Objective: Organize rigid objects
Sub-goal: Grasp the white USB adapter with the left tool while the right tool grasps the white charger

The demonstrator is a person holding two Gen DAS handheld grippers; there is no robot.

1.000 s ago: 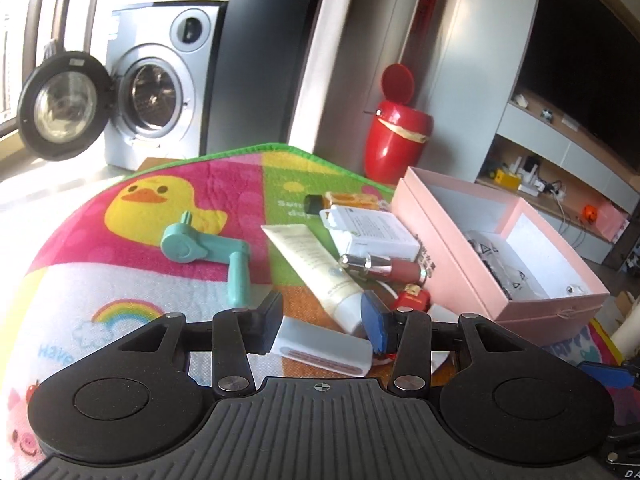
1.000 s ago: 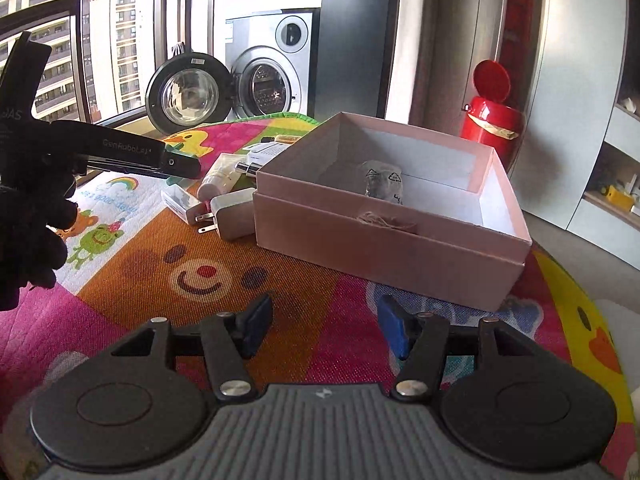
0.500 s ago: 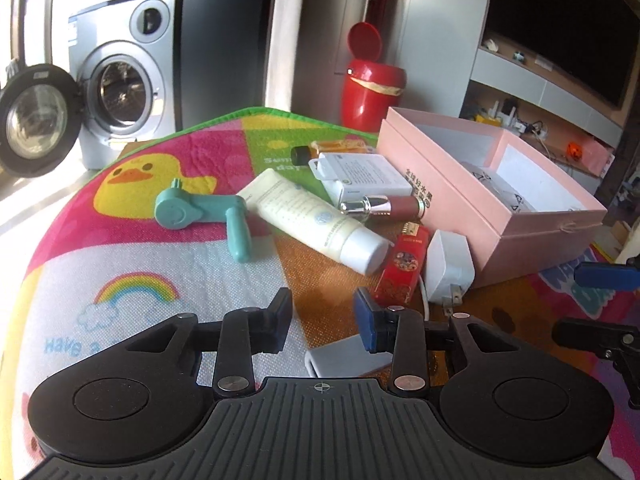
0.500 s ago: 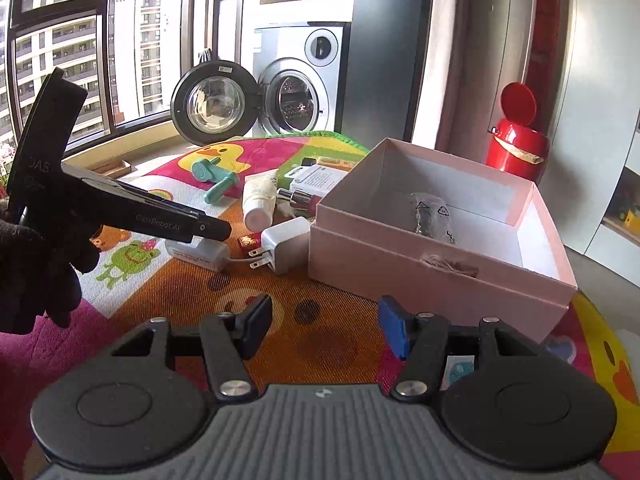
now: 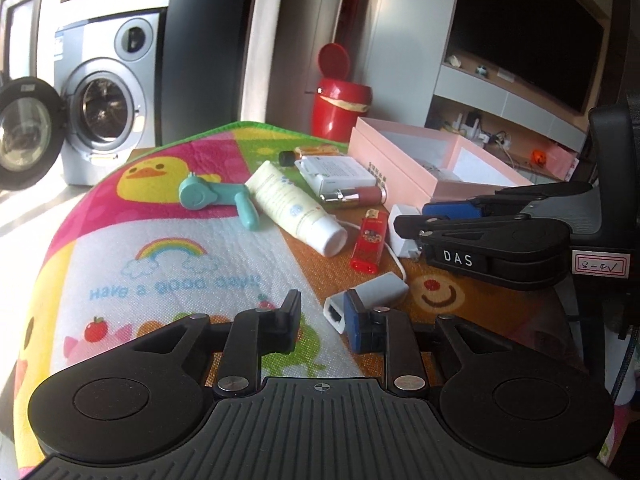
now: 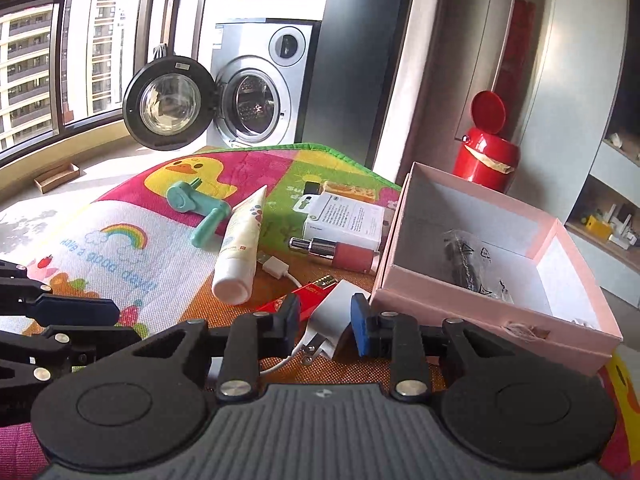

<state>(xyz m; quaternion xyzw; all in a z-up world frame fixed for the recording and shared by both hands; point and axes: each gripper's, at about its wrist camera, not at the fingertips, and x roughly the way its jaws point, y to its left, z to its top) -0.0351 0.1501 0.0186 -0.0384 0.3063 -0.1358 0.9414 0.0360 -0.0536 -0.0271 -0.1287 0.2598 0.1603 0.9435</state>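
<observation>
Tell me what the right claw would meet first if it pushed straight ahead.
Most likely the white charger plug, which lies on the mat just ahead of the open right claw, between its fingertips; the pink box sits just right of that line.

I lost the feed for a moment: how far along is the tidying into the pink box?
Early. The pink box holds only a clear plastic packet. The right gripper is open around the white charger, not yet gripping. The left gripper is open and empty beside the grey adapter. The cream tube, lighter, lipstick and teal handle lie on the mat.

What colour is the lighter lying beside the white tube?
Red, with a gold top; the lighter shows best in the left wrist view.
</observation>
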